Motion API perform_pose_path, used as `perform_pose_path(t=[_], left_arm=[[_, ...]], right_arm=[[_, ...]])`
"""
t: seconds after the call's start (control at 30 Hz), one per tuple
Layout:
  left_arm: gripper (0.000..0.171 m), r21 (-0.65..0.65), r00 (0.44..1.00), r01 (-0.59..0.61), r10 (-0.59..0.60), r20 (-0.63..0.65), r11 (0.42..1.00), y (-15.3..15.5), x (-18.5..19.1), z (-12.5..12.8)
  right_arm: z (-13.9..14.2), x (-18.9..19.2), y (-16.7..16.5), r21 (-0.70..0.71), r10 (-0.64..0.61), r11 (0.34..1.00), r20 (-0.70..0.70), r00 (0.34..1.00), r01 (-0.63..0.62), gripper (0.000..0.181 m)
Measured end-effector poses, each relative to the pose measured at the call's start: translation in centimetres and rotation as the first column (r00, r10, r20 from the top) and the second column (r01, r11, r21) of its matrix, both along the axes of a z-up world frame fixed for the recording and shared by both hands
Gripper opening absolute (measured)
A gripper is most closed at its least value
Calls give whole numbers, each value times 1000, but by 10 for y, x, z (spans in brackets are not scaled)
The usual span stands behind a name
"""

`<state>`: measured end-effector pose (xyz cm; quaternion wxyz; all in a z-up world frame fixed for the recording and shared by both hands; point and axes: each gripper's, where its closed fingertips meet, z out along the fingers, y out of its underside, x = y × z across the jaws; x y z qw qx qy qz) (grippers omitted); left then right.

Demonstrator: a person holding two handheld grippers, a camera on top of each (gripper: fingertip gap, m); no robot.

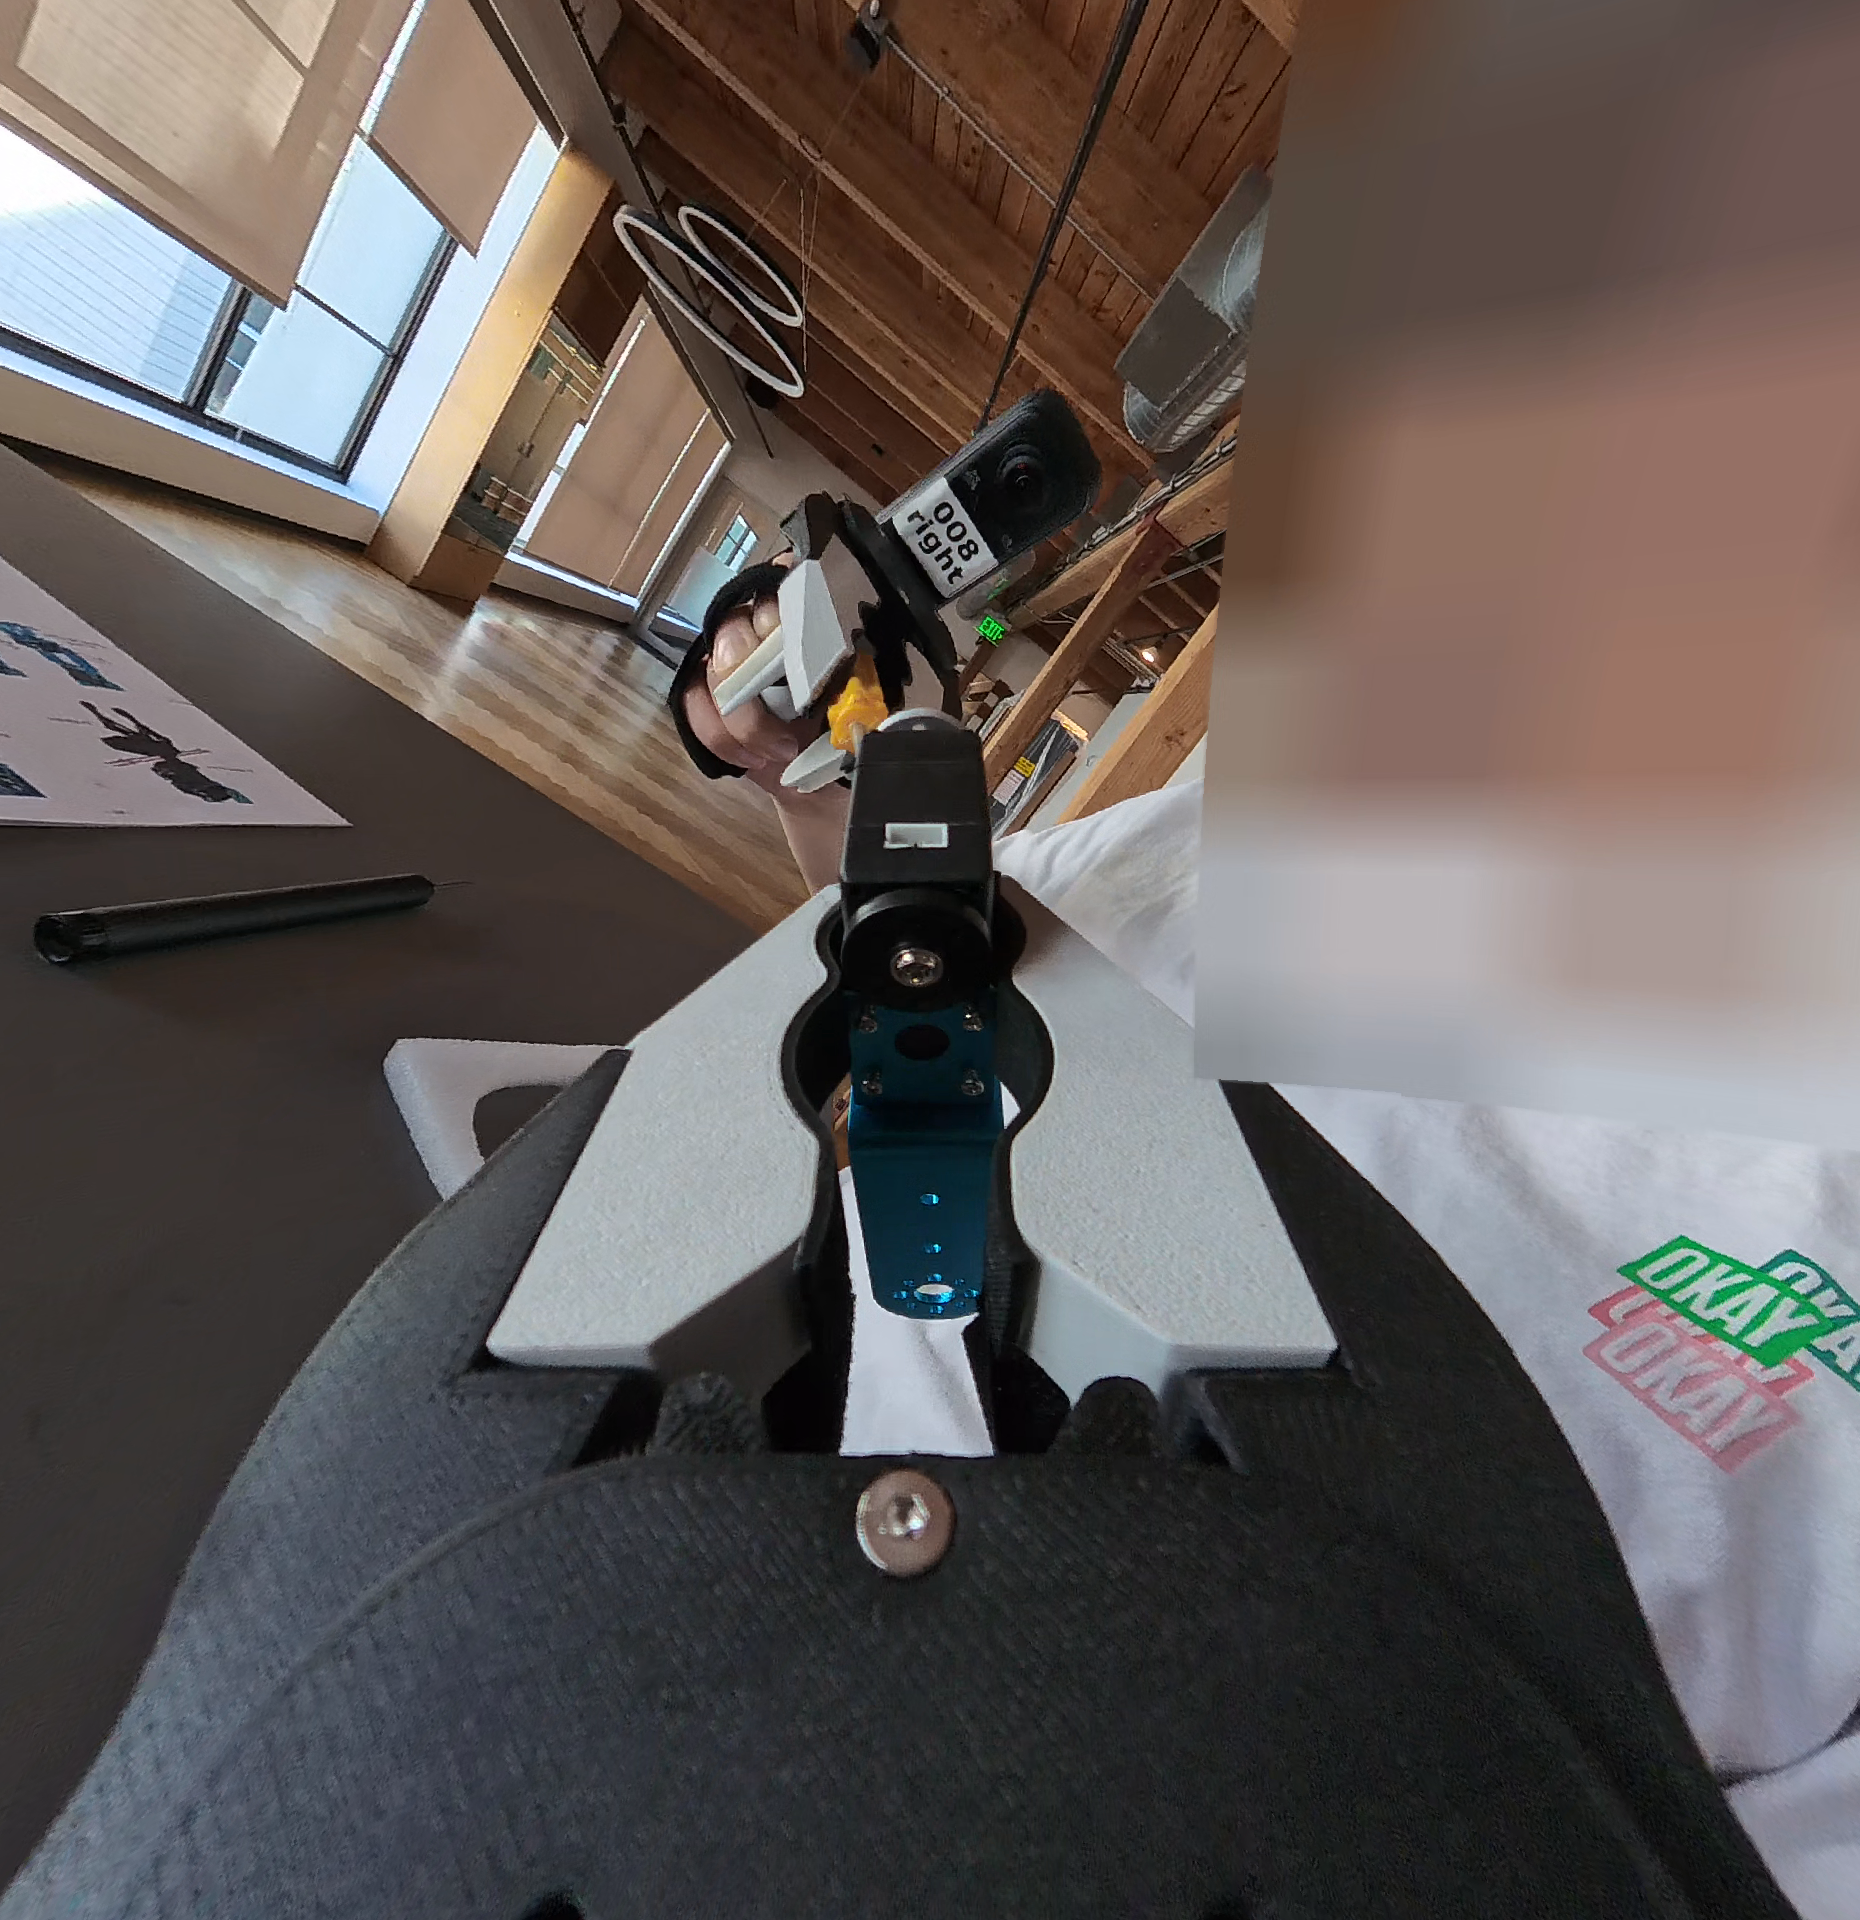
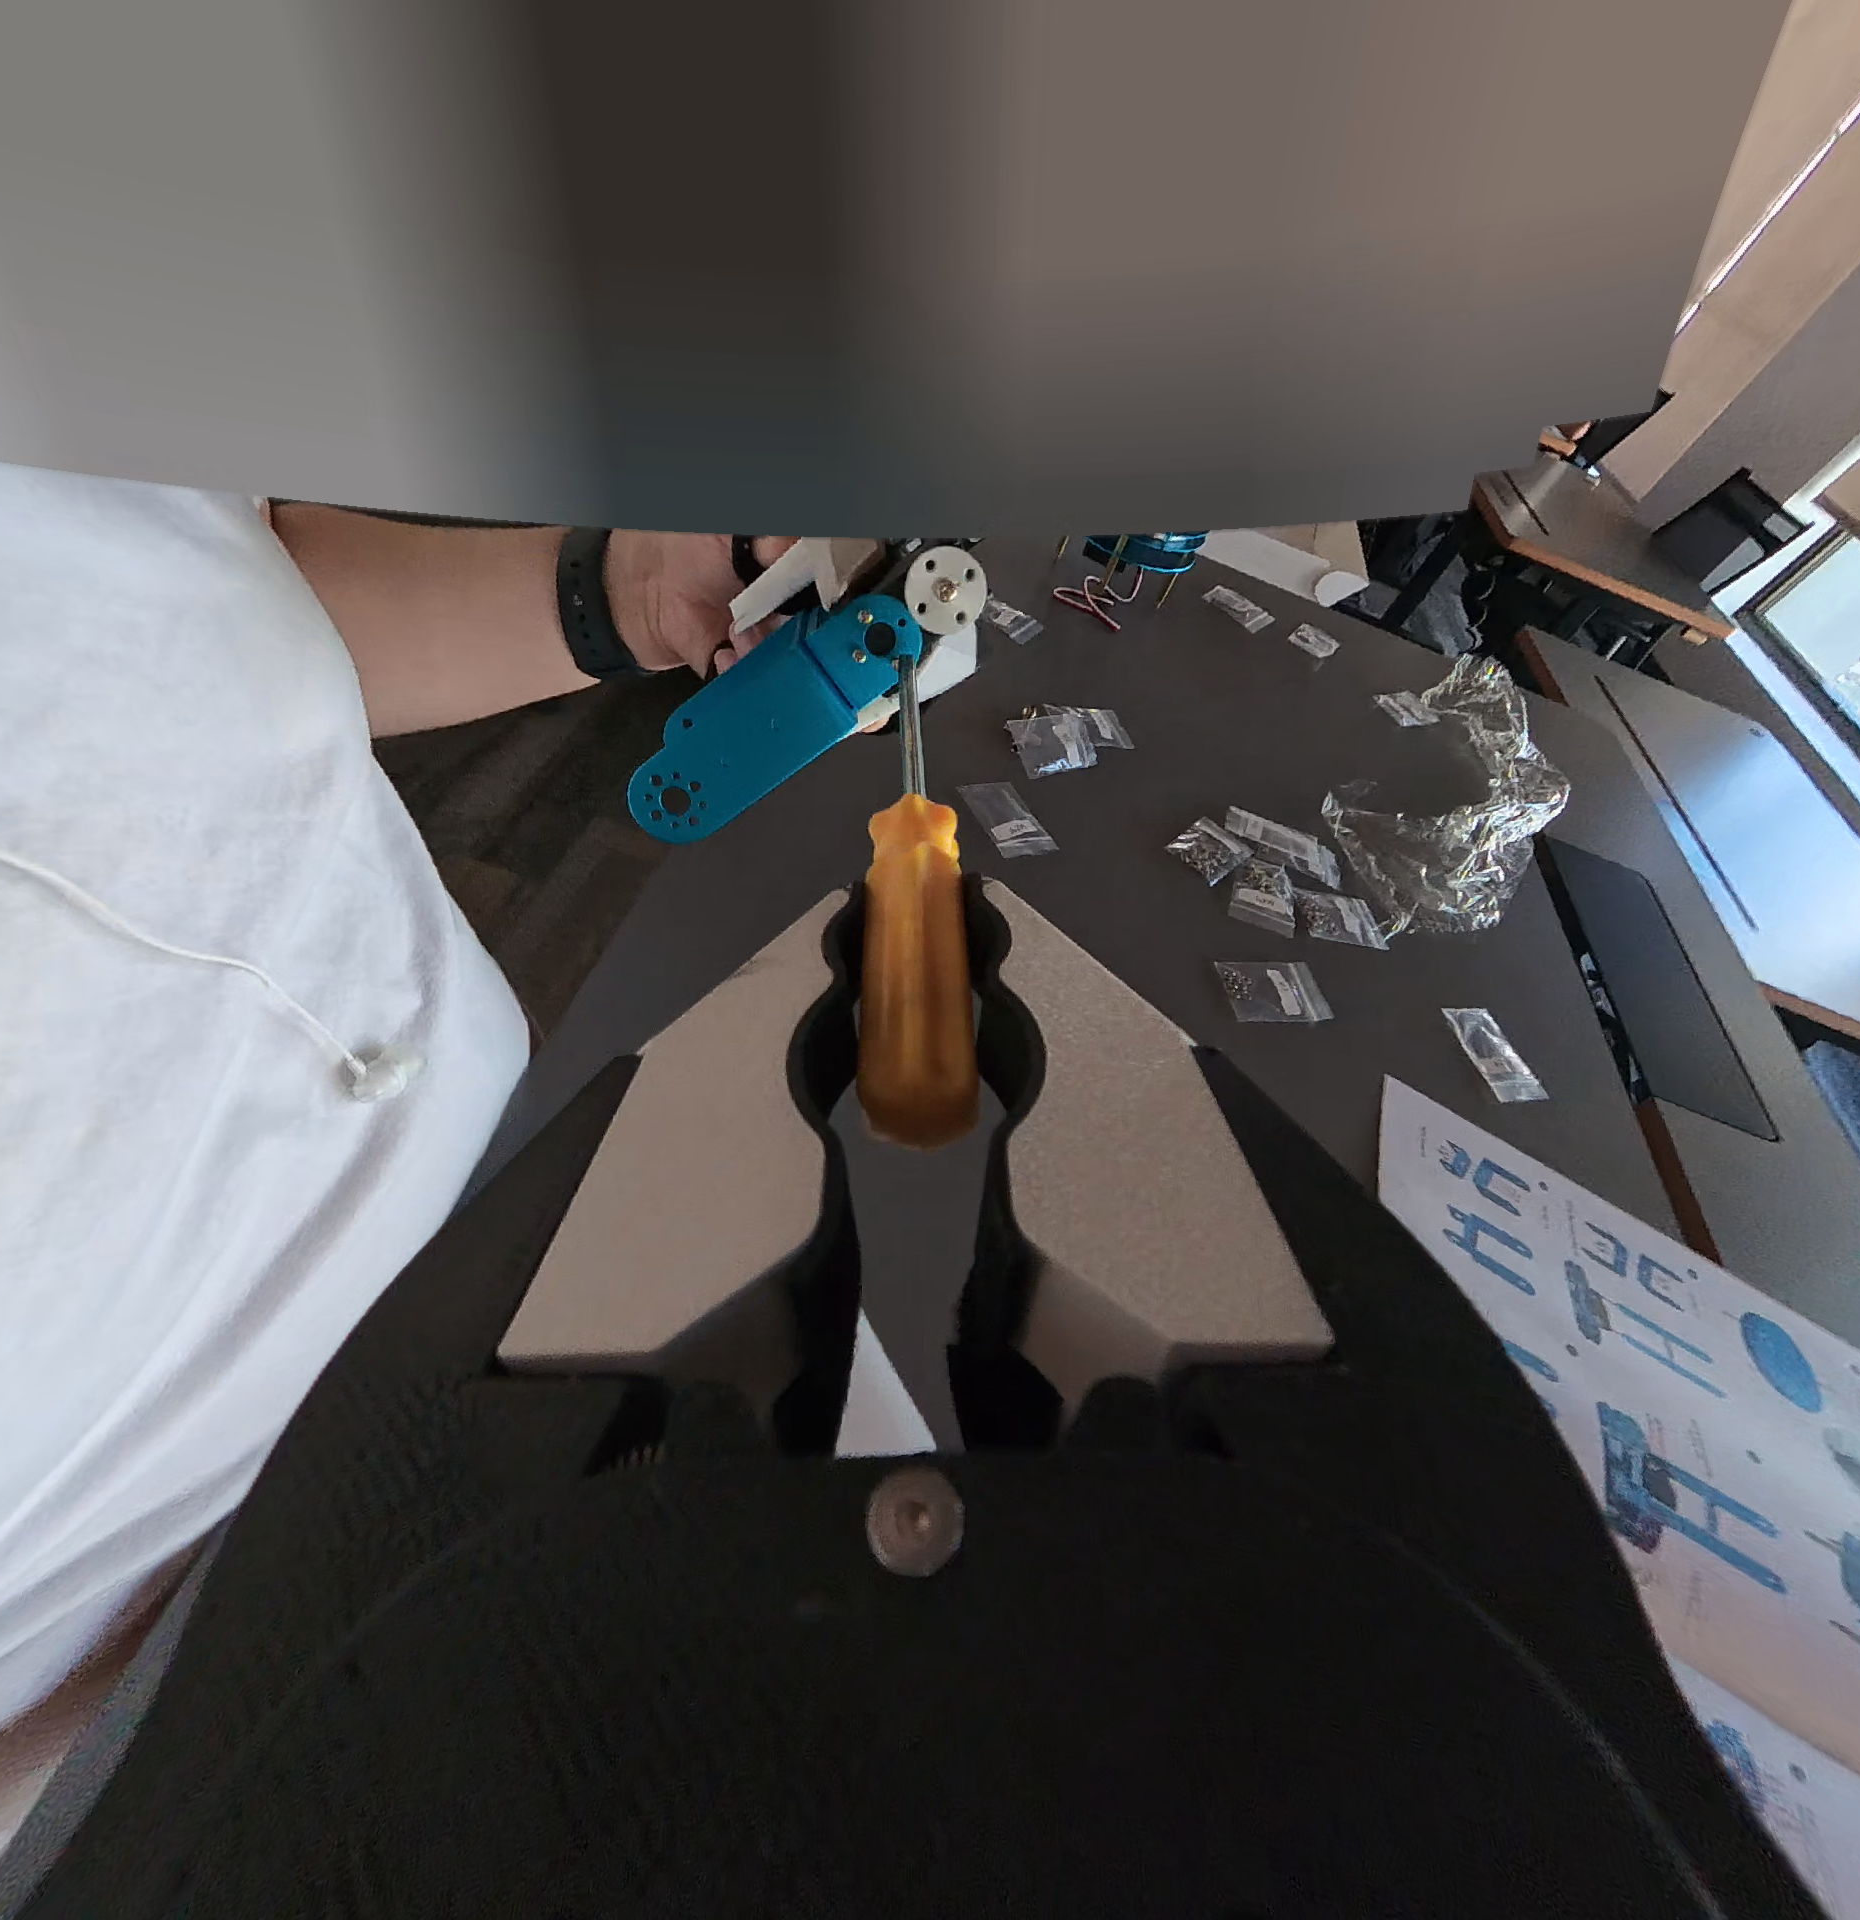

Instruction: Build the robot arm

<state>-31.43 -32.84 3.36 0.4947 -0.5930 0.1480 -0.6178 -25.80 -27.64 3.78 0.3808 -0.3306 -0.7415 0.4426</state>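
Right wrist view: right gripper (image 2: 915, 997) clamps amber faceted screwdriver (image 2: 913, 987), steel tip on blue bracket (image 2: 760, 717) at 11 o'clock. Left gripper (image 1: 921, 1049) clamps bracket's black boxy servo (image 1: 910, 821).

A dark surface (image 2: 1196, 894) carries many small clear zip bags (image 2: 1274, 989) of tiny hardware, scattered near a crumpled sheet of silvery plastic wrap (image 2: 1466, 821). A printed instruction sheet (image 2: 1674, 1382) with blue drawings lies at the near right edge. In the left wrist view, a black pen-like tool (image 1: 230, 916) lies on the same surface beside another printed sheet (image 1: 84, 717). A white earbud on a thin cord (image 2: 380, 1072) hangs against a white shirt (image 2: 178, 935). 2 ring-shaped lamps (image 1: 713, 291) hang from the wooden ceiling (image 1: 957, 156).
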Motion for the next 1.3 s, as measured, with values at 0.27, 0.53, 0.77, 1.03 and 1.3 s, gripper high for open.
perform_pose_path(t=[0.27, 0.53, 0.77, 1.03, 1.3], left_arm=[[21, 10, 1000, -5, 5, 0, 1000, 1, 0, 1], [22, 17, 1000, 5, -4, -28, 1000, -1, 3, 1], [21, -59, 996, 49, -53, -65, 997, -3, 9, -9], [21, -122, 990, 41, -57, -132, 992, -1, 11, -25], [21, -7, 952, -86, 80, -294, 996, 3, 4, -26]], right_arm=[[0, 3, 2, 5, 4, 1000, -2, 1000, -4, 17], [-2, 4, 0, 24, 17, 1000, 15, 1000, -17, 17], [-8, 8, -2, 246, 64, 967, -11, 998, -59, 17], [-16, 8, -3, 205, 62, 976, 67, 996, -75, 17], [-33, 3, 0, -429, 58, 900, 287, 956, 74, 17]])
